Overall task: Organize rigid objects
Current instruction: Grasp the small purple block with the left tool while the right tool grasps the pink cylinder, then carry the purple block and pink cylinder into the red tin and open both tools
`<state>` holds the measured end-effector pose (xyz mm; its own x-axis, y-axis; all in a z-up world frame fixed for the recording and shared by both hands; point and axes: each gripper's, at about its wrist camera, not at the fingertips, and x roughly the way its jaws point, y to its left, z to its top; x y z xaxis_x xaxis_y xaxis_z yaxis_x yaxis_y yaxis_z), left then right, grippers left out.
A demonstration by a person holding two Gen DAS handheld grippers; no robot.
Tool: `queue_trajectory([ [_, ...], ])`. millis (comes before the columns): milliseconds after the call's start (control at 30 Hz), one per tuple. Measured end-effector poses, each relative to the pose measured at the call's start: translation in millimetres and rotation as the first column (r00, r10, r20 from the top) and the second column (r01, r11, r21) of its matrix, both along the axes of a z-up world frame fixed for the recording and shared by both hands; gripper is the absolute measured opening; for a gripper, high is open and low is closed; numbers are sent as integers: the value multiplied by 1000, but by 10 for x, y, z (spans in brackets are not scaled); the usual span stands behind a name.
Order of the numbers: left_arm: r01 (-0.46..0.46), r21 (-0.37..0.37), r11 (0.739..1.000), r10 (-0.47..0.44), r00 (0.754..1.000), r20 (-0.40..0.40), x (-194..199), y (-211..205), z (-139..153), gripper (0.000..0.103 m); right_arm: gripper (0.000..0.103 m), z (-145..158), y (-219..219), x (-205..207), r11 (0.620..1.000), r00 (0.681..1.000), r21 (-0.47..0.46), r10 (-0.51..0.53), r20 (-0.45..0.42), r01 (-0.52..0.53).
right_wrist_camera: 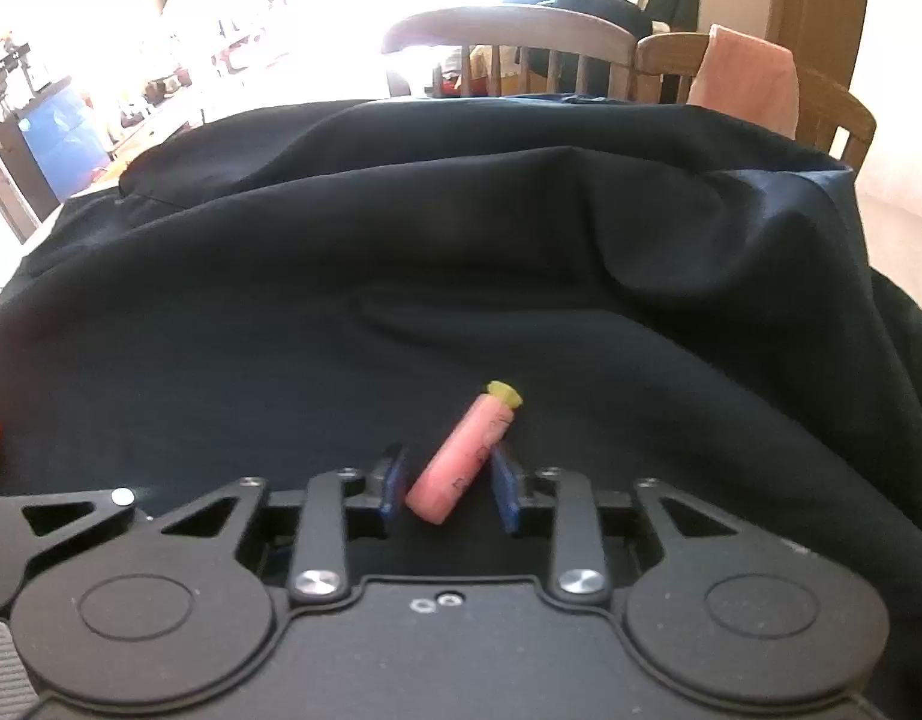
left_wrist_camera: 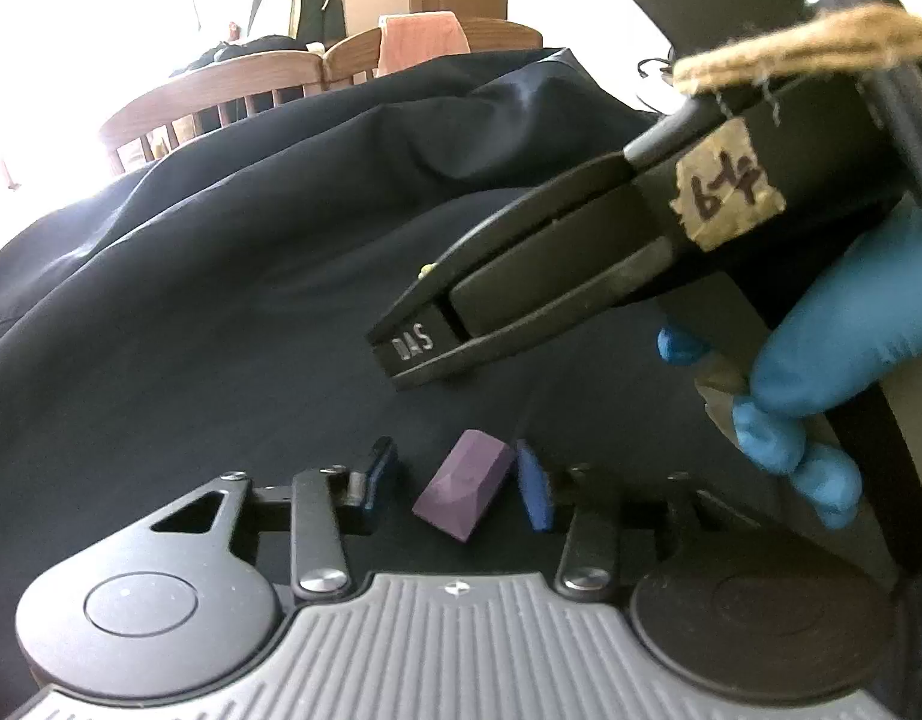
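While the left claw (left_wrist_camera: 458,489) sits low over the dark cloth (left_wrist_camera: 221,300), a little purple block (left_wrist_camera: 463,491) lies between its blue pads (left_wrist_camera: 534,493). The right pad looks like it's touching the block, but there's a clear gap on the left side, so the jaws are spread and not clamping anything. Off to the right in that same view, the other tool's black fingers (left_wrist_camera: 520,288) point in from above, held by a blue-gloved hand (left_wrist_camera: 820,372), with a taped label on the body.

Over on the right wrist view, the right claw (right_wrist_camera: 446,489) has a pink cylinder with a yellow cap (right_wrist_camera: 466,459) tilted between its pads. The right pad (right_wrist_camera: 505,495) is just beside it, the left one stands apart, so it's open too. Wooden chairs (right_wrist_camera: 520,42) sit behind the cloth-covered bench.
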<state>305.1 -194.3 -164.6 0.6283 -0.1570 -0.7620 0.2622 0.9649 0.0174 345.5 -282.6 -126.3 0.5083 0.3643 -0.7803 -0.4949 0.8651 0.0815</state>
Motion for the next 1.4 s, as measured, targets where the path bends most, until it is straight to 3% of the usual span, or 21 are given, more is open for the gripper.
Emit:
queue_trajectory([
  [133,-12,12,1000,12,1000,1,2,9,16,31,16,1,-13,-4,1000,1000,-14,-10,9,10],
  [300,-20,27,999,20,1000,-5,-40,14,40,21,15,0,-41,-13,1000,1000,-6,-25,12,25],
  [833,-145,-15,989,145,989,-30,-291,354,296,21,15,302,-185,-568,997,1000,77,-19,11,18],
  [1400,-273,-93,958,274,962,0,-938,951,798,21,15,826,140,-1416,985,996,158,68,51,-75],
])
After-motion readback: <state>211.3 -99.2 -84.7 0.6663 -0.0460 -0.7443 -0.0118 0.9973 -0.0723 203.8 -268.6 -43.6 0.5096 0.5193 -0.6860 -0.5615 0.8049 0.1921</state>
